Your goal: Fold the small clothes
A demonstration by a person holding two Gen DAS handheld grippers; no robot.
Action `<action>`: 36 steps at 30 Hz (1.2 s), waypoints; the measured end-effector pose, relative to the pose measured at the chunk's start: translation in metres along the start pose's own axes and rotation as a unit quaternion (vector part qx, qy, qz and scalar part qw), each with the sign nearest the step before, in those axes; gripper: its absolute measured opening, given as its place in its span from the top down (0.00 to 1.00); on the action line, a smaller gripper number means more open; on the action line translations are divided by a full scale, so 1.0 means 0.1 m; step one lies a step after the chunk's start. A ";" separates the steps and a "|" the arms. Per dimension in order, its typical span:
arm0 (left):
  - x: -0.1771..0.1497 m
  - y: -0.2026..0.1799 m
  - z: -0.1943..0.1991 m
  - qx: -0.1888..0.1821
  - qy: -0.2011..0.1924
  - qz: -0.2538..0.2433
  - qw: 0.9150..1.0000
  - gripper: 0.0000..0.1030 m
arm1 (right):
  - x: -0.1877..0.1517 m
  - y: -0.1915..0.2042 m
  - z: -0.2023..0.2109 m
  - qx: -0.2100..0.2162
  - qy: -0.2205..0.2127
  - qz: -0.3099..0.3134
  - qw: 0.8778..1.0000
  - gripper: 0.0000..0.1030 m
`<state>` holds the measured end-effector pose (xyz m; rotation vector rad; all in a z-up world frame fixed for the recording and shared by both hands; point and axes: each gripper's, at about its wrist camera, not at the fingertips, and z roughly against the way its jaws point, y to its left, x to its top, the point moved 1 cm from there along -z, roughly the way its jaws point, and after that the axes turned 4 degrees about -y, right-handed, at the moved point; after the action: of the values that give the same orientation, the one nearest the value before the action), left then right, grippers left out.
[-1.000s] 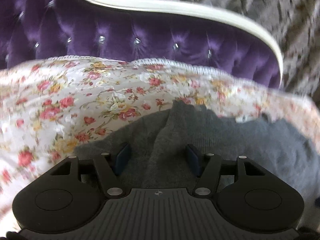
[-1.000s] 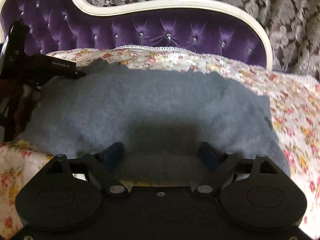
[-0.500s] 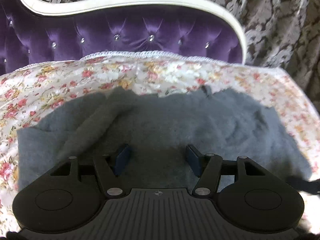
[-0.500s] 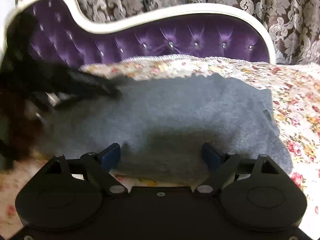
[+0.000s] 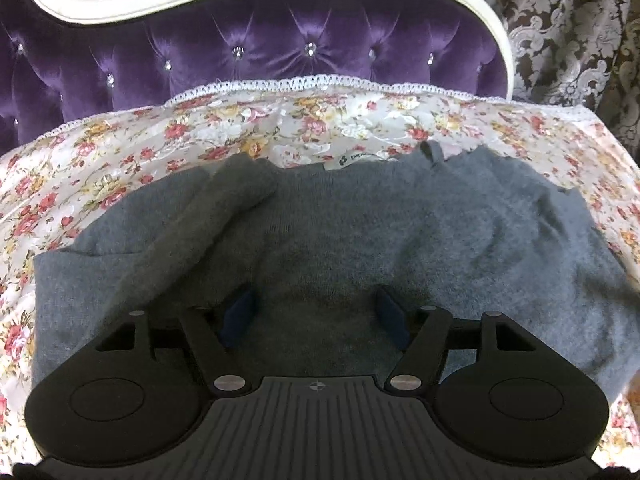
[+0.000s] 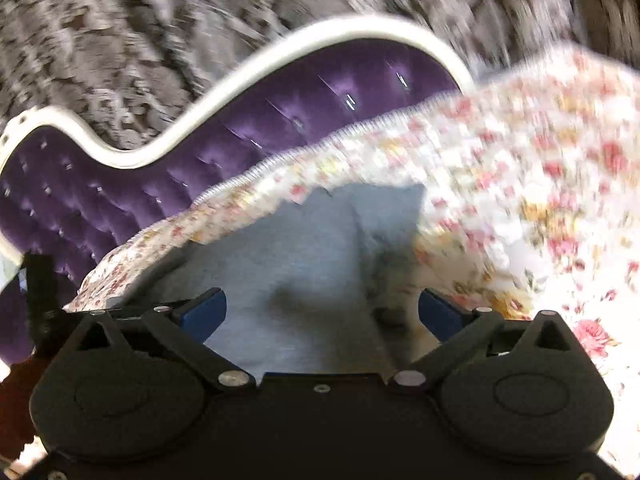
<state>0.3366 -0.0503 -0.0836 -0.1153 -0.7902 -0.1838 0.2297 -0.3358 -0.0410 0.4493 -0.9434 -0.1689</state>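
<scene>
A grey knitted sweater lies spread on a floral bedspread. One sleeve is folded diagonally over its left part. My left gripper hovers over the sweater's near middle, open and empty, blue pads apart. In the right wrist view, which is tilted and motion-blurred, the sweater shows as a pale grey patch. My right gripper is open and empty above the sweater's right edge, where grey cloth meets the bedspread.
A purple tufted headboard with a white frame stands behind the bed, also in the right wrist view. A patterned brown curtain hangs behind it. A dark object shows at the left edge of the right wrist view.
The left gripper has swung from the sweater's left edge to its middle, leaving the sleeve folded over. The right gripper has moved fast to the right and tilted; its view is now blurred.
</scene>
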 end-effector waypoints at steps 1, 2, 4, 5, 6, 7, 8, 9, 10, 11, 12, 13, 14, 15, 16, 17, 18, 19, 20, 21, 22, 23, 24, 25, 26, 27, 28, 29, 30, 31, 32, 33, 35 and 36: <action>0.01 0.00 -0.01 -0.001 0.006 0.000 1.000 0.35 | 0.00 -0.08 -0.08 0.006 0.014 -0.017 1.000 0.00; 0.02 0.00 -0.02 -0.001 0.010 -0.001 1.000 0.35 | 0.00 -0.17 -0.16 0.018 0.025 -0.037 0.999 0.00; 0.03 0.00 -0.03 0.001 0.015 -0.002 1.000 0.35 | -0.01 -0.28 -0.26 0.042 0.032 -0.065 0.997 0.00; 0.03 -0.01 -0.03 0.002 0.016 -0.003 1.000 0.35 | 0.00 -0.29 -0.28 0.051 0.028 -0.068 0.996 0.00; 0.03 -0.02 -0.03 0.004 0.016 -0.004 1.000 0.35 | 0.02 -0.31 -0.29 0.057 0.033 -0.071 0.995 0.00; 0.03 -0.03 -0.03 0.006 0.017 -0.005 1.000 0.34 | 0.05 -0.31 -0.34 0.070 0.040 -0.076 0.994 0.00; 0.03 -0.03 -0.03 0.007 0.017 -0.006 1.000 0.34 | 0.06 -0.31 -0.39 0.085 0.047 -0.083 0.992 0.00; 0.03 -0.03 -0.03 0.007 0.017 -0.006 1.000 0.34 | 0.07 -0.32 -0.42 0.094 0.052 -0.088 0.990 0.00; 0.03 -0.03 -0.03 0.008 0.018 -0.006 1.000 0.34 | 0.09 -0.32 -0.46 0.100 0.054 -0.091 0.989 0.00; 0.04 -0.03 -0.03 0.007 0.018 -0.006 1.000 0.34 | 0.10 -0.31 -0.49 0.106 0.058 -0.091 0.989 0.00; 0.04 -0.03 -0.03 0.007 0.019 -0.007 1.000 0.34 | 0.12 -0.31 -0.52 0.109 0.061 -0.091 0.988 0.00; 0.04 -0.03 -0.03 0.008 0.020 -0.007 1.000 0.34 | 0.14 -0.30 -0.55 0.111 0.064 -0.091 0.988 0.00; 0.04 -0.03 -0.03 0.008 0.021 -0.008 1.000 0.34 | 0.16 -0.31 -0.59 0.113 0.068 -0.093 0.987 0.00; 0.05 -0.03 -0.03 0.008 0.022 -0.008 1.000 0.34 | 0.17 -0.31 -0.62 0.116 0.071 -0.095 0.986 0.00; 0.05 -0.03 -0.03 0.008 0.023 -0.008 1.000 0.34 | 0.18 -0.31 -0.64 0.118 0.073 -0.097 0.986 0.00; 0.05 -0.03 -0.03 0.007 0.024 -0.008 1.000 0.34 | 0.20 -0.30 -0.67 0.120 0.075 -0.097 0.985 0.00; 0.05 -0.03 -0.04 0.007 0.025 -0.008 1.000 0.34 | 0.21 -0.31 -0.70 0.121 0.076 -0.098 0.985 0.00; 0.05 -0.03 -0.04 0.007 0.025 -0.008 1.000 0.34 | 0.22 -0.30 -0.72 0.121 0.077 -0.097 0.985 0.00; 0.05 -0.03 -0.04 0.007 0.024 -0.009 1.000 0.34 | 0.23 -0.29 -0.74 0.119 0.078 -0.097 0.985 0.00; 0.05 -0.03 -0.04 0.007 0.024 -0.009 1.000 0.34 | 0.24 -0.28 -0.76 0.117 0.080 -0.094 0.985 0.00; 0.05 -0.03 -0.04 0.008 0.023 -0.009 1.000 0.34 | 0.24 -0.28 -0.77 0.116 0.080 -0.092 0.986 0.00; 0.05 -0.03 -0.04 0.008 0.023 -0.009 1.000 0.34 | 0.25 -0.28 -0.79 0.115 0.081 -0.090 0.986 0.00; 0.06 -0.03 -0.04 0.008 0.023 -0.009 1.000 0.34 | 0.26 -0.27 -0.81 0.114 0.081 -0.090 0.986 0.00; 0.05 -0.03 -0.04 0.007 0.024 -0.009 1.000 0.34 | 0.27 -0.27 -0.83 0.113 0.080 -0.089 0.986 0.00; 0.05 -0.04 -0.04 0.008 0.024 -0.009 1.000 0.34 | 0.28 -0.26 -0.85 0.111 0.080 -0.088 0.987 0.00; 0.05 -0.04 -0.04 0.008 0.024 -0.010 1.000 0.34 | 0.29 -0.25 -0.87 0.110 0.080 -0.086 0.987 0.00; 0.05 -0.04 -0.04 0.008 0.024 -0.010 1.000 0.34 | 0.29 -0.25 -0.88 0.108 0.080 -0.084 0.987 0.00; 0.05 -0.04 -0.04 0.008 0.024 -0.010 1.000 0.34 | 0.29 -0.23 -0.89 0.105 0.081 -0.080 0.988 0.00; 0.05 -0.04 -0.04 0.008 0.023 -0.010 1.000 0.34 | 0.29 -0.23 -0.89 0.104 0.082 -0.077 0.988 0.00; 0.05 -0.04 -0.04 0.008 0.023 -0.010 1.000 0.34 | 0.29 -0.22 -0.90 0.102 0.083 -0.072 0.989 0.00; 0.05 -0.04 -0.04 0.007 0.023 -0.010 1.000 0.34 | 0.29 -0.22 -0.89 0.102 0.084 -0.068 0.989 0.00; 0.05 -0.04 -0.04 0.008 0.023 -0.010 1.000 0.34 | 0.29 -0.22 -0.89 0.102 0.084 -0.067 0.989 0.00; 0.05 -0.04 -0.04 0.008 0.024 -0.010 1.000 0.34 | 0.28 -0.22 -0.89 0.101 0.083 -0.066 0.989 0.01; 0.05 -0.04 -0.04 0.008 0.024 -0.010 1.000 0.34 | 0.29 -0.21 -0.89 0.098 0.085 -0.064 0.990 0.02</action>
<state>0.3422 -0.0552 -0.0831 -0.0881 -0.7446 -0.1996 0.3200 -0.3380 -0.0738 0.6960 -0.7678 -0.1515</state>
